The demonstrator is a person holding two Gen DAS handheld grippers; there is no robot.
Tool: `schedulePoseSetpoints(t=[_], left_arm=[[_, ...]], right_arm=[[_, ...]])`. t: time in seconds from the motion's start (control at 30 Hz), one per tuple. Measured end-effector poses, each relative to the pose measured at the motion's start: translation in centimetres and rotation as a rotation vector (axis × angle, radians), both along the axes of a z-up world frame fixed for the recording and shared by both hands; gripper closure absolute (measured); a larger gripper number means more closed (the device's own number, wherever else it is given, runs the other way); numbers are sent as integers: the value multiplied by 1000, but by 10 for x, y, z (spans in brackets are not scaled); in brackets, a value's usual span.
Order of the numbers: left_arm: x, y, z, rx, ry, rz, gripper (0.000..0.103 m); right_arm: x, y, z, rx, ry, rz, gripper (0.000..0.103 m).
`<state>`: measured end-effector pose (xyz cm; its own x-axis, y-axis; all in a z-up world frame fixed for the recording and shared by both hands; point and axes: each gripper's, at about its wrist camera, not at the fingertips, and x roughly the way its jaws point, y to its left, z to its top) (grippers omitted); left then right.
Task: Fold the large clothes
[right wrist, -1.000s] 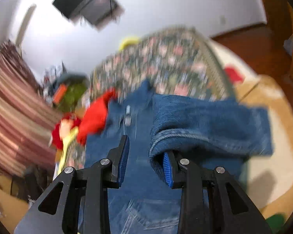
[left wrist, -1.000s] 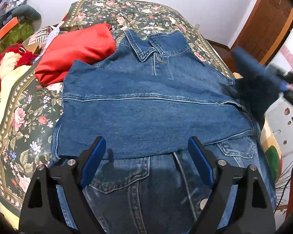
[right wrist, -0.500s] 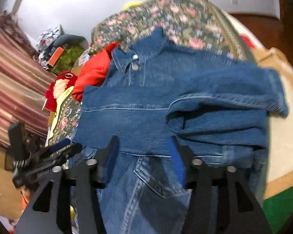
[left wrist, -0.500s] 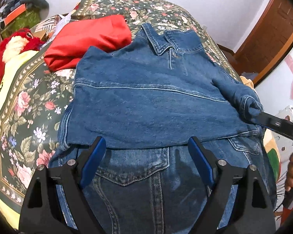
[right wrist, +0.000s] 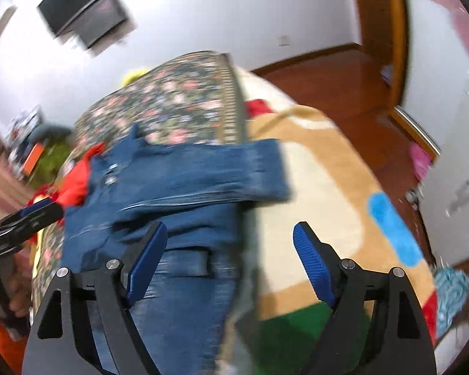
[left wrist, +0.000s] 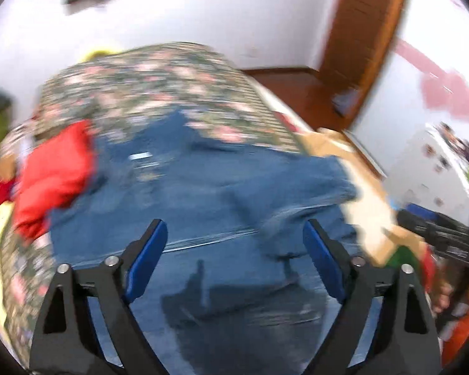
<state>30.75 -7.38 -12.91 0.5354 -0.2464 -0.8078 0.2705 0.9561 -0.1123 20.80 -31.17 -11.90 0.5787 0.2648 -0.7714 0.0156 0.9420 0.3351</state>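
Observation:
A blue denim jacket point(left wrist: 203, 206) lies spread on the floral bedspread point(left wrist: 159, 84), its collar at the far end and one sleeve point(right wrist: 209, 172) folded across its body. My left gripper point(left wrist: 234, 247) hovers above the jacket's lower half, jaws opening wide with nothing between them. My right gripper point(right wrist: 229, 251) hangs over the jacket's right edge point(right wrist: 234, 250) and the rug beyond; its jaws are opening, and no cloth is pressed between the pads. In the left wrist view the right gripper point(left wrist: 437, 234) shows at the right edge. The left gripper point(right wrist: 25, 218) shows at the left of the right wrist view.
A red garment point(left wrist: 56, 175) lies on the bed left of the jacket. A patterned rug point(right wrist: 328, 193) covers the floor right of the bed, with a wooden door frame point(left wrist: 369, 31) and white cabinet point(right wrist: 453, 168) beyond. A dark screen point(right wrist: 84, 9) hangs on the wall.
The right gripper has let go of the denim sleeve, which now lies across the jacket, and its jaws have spread. Both views have swung right and are blurred by motion.

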Motion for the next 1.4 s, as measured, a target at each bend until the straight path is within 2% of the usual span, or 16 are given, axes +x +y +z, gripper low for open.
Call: schedulePoseSetpoints(t=[0.07, 0.13, 0.23, 0.37, 0.5, 0.6, 0.7, 0.77, 0.87, 0.97, 1.0, 1.03, 1.1, 1.27, 1.4], left_arm=[[9, -30, -4, -19, 35, -77, 11], [21, -67, -13, 3, 66, -160, 11], [36, -107, -30, 54, 106, -235, 11], [53, -149, -58, 84, 173, -310, 11], [68, -171, -90, 145, 226, -334, 20], [84, -175, -118, 223, 260, -303, 20], [93, -172, -130, 221, 265, -292, 22], [96, -167, -129, 203, 242, -284, 22], [104, -156, -128, 158, 230, -249, 37], [106, -148, -122, 124, 225, -219, 62], [103, -144, -115, 87, 224, -217, 78], [100, -142, -108, 70, 210, -211, 86], [92, -139, -92, 58, 161, -198, 91], [70, -117, -52, 46, 49, -177, 92], [52, -75, -19, 14, -37, -118, 92]], right_arm=[[1, -17, -10, -8, 21, -50, 23], [0, -28, -15, -4, 33, -79, 23], [-2, -38, -24, 11, 52, -104, 23], [-2, -47, -38, 20, 88, -116, 23], [-5, -57, -46, 34, 107, -130, 23], [-5, -62, -52, 66, 122, -142, 23], [-5, -62, -57, 63, 135, -135, 23], [-6, -59, -60, 50, 141, -128, 23], [-7, -57, -59, 43, 140, -126, 23], [-9, -57, -57, 69, 134, -122, 23], [-10, -57, -55, 78, 134, -121, 23], [-9, -56, -55, 78, 135, -123, 23], [-9, -52, -53, 68, 139, -117, 23], [-6, -33, -38, 19, 113, -55, 23], [-4, -17, -22, 5, 72, -15, 23]])
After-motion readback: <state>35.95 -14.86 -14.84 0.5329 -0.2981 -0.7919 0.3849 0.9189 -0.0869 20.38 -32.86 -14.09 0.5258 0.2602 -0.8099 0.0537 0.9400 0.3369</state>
